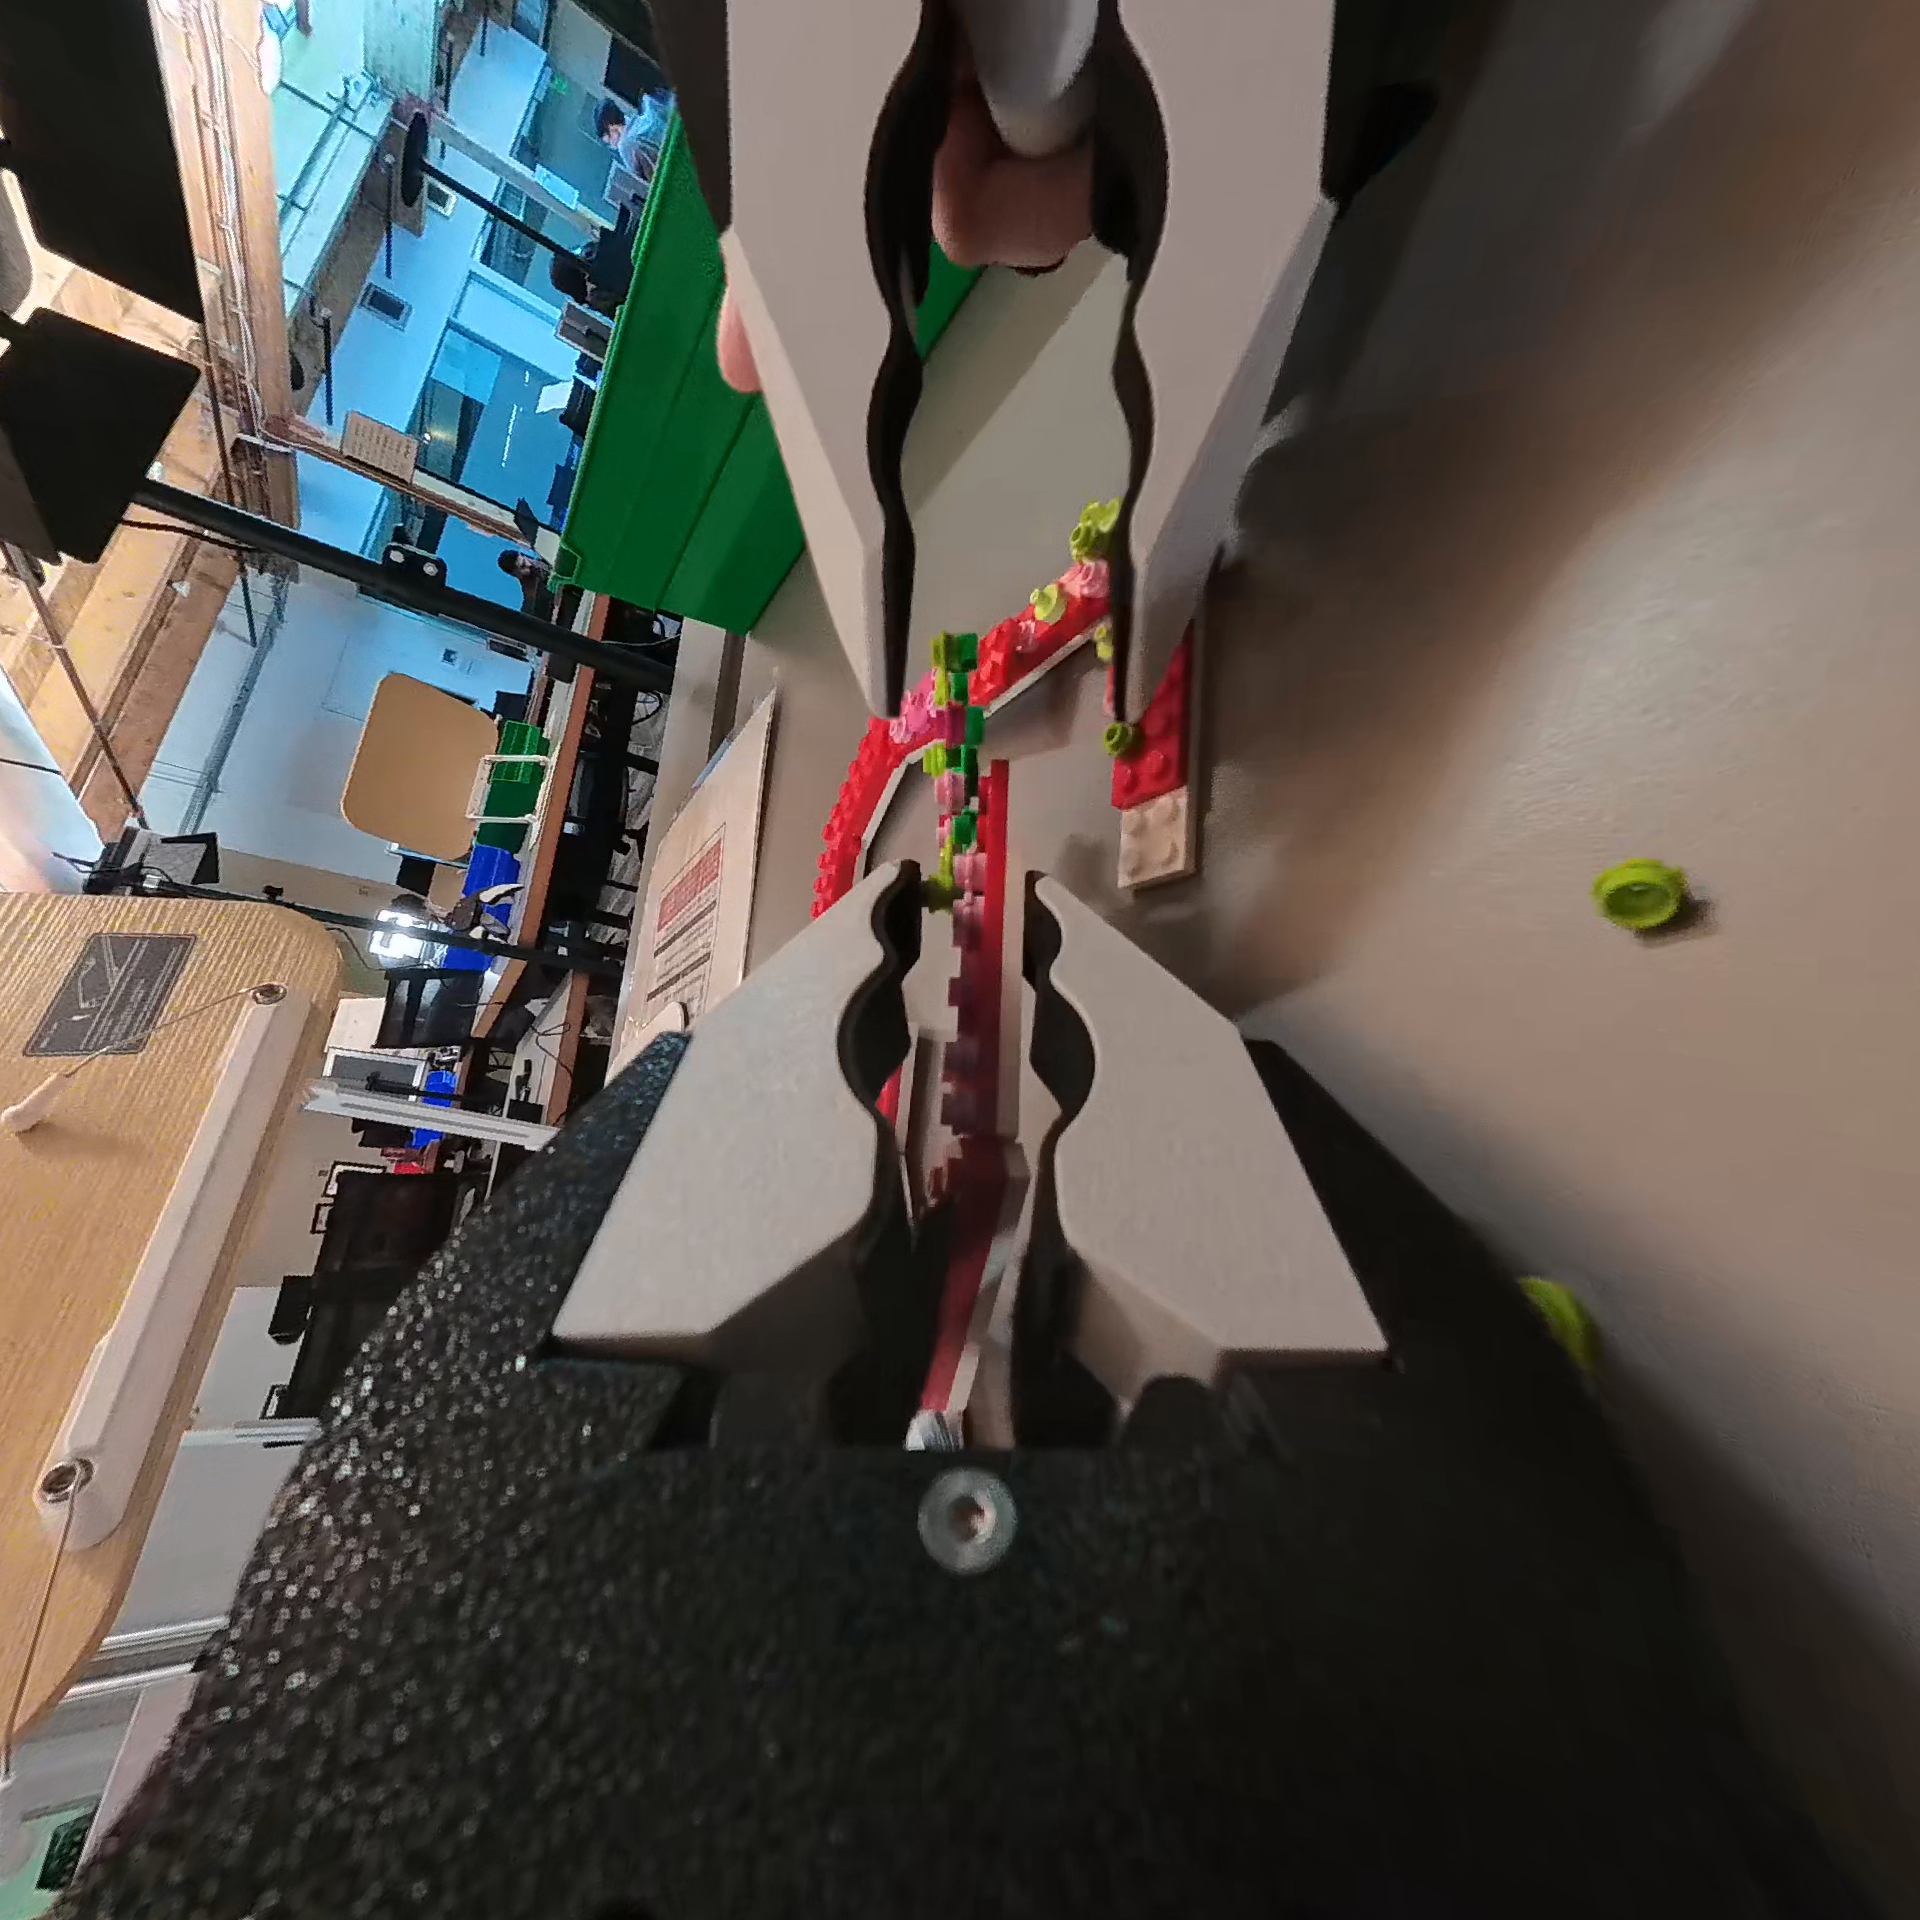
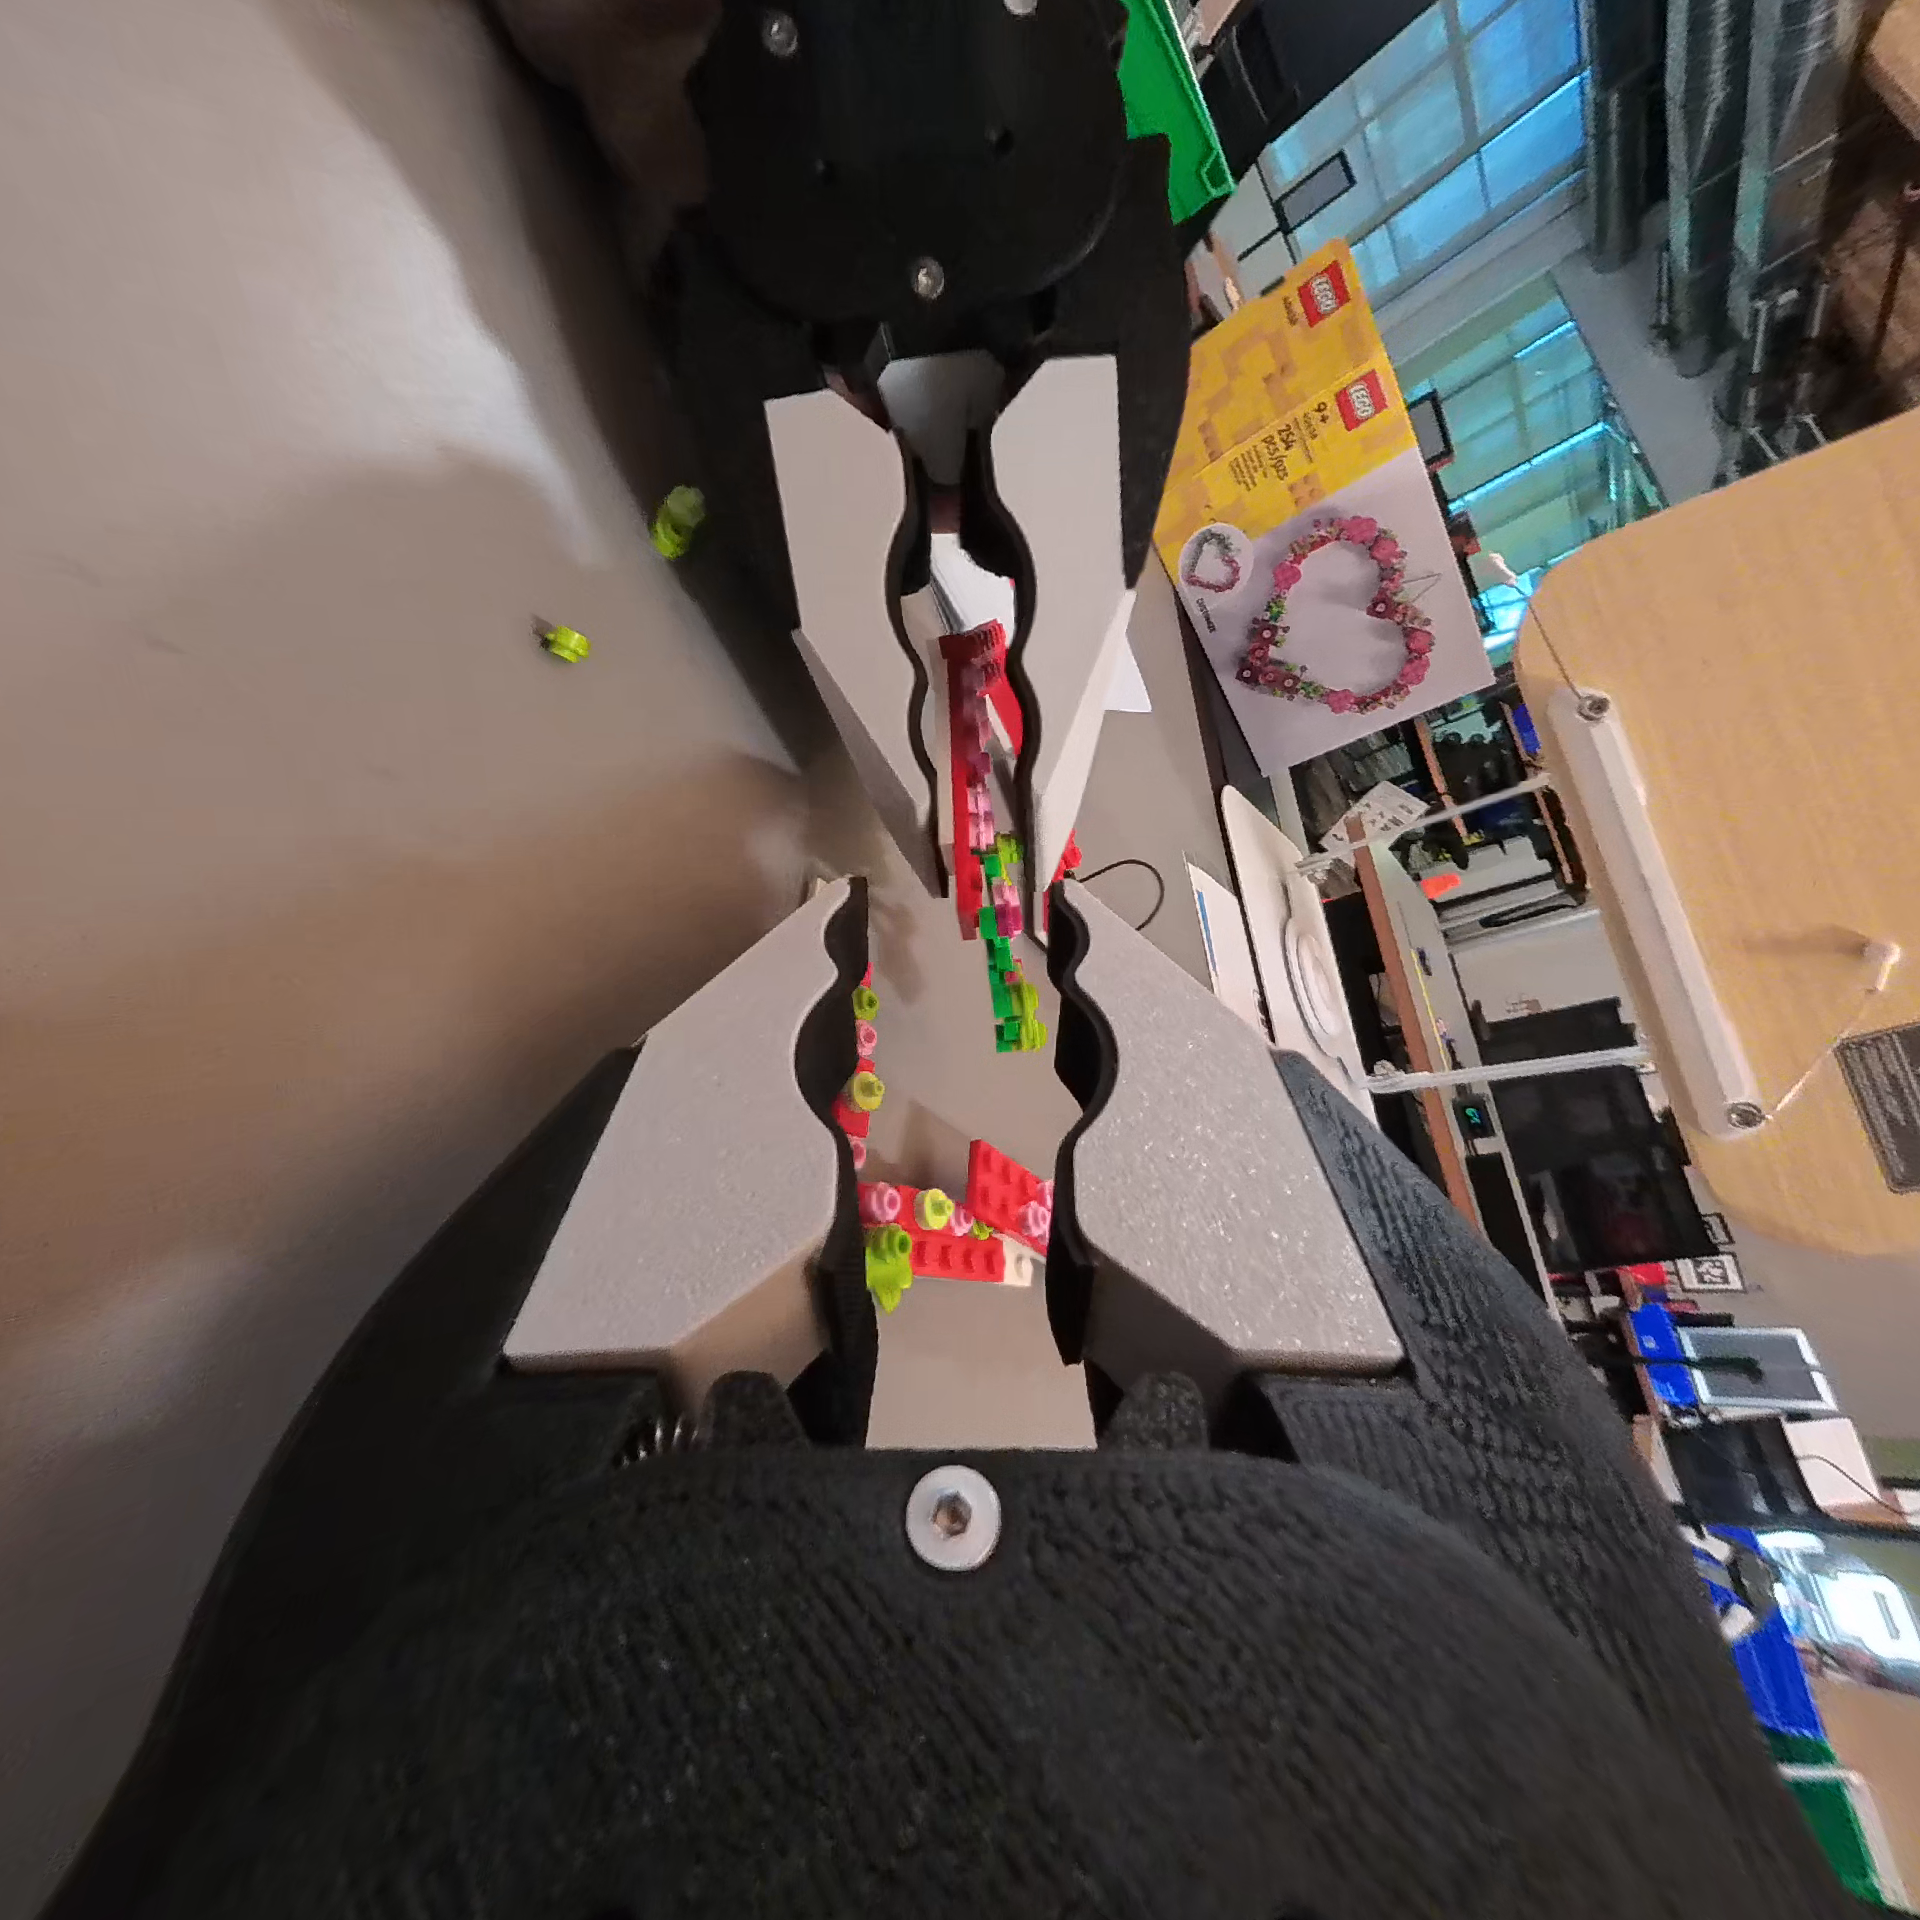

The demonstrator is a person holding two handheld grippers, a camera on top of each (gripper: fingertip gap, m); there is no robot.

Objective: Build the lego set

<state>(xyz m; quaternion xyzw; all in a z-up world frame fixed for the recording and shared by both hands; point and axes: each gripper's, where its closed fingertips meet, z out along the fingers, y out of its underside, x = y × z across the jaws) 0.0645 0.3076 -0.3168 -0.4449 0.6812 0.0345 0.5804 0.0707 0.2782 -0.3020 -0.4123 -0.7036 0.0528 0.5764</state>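
A red heart-shaped lego frame (image 1: 862, 800) with pink flowers and lime and green bits lies against the grey table (image 1: 1558, 520). My left gripper (image 1: 971, 894) is shut on its straight red strip (image 1: 982, 1039); in the right wrist view it (image 2: 992, 883) clamps that strip (image 2: 971, 727) from the far side. My right gripper (image 2: 956, 894) is open. Its fingers sit either side of the frame's red corner (image 2: 997, 1195) and over it. In the left wrist view it (image 1: 1003, 717) comes in from the top, facing the left one.
Two loose lime round pieces (image 1: 1642, 894) (image 1: 1558, 1320) lie on the table; they also show in the right wrist view (image 2: 566, 642) (image 2: 677, 520). The yellow lego box (image 2: 1320, 499) and a white plate (image 2: 1299, 935) stand beyond. A green bin (image 1: 675, 416) sits at the table's far side. Less than 4 cm separates the two grippers' tips.
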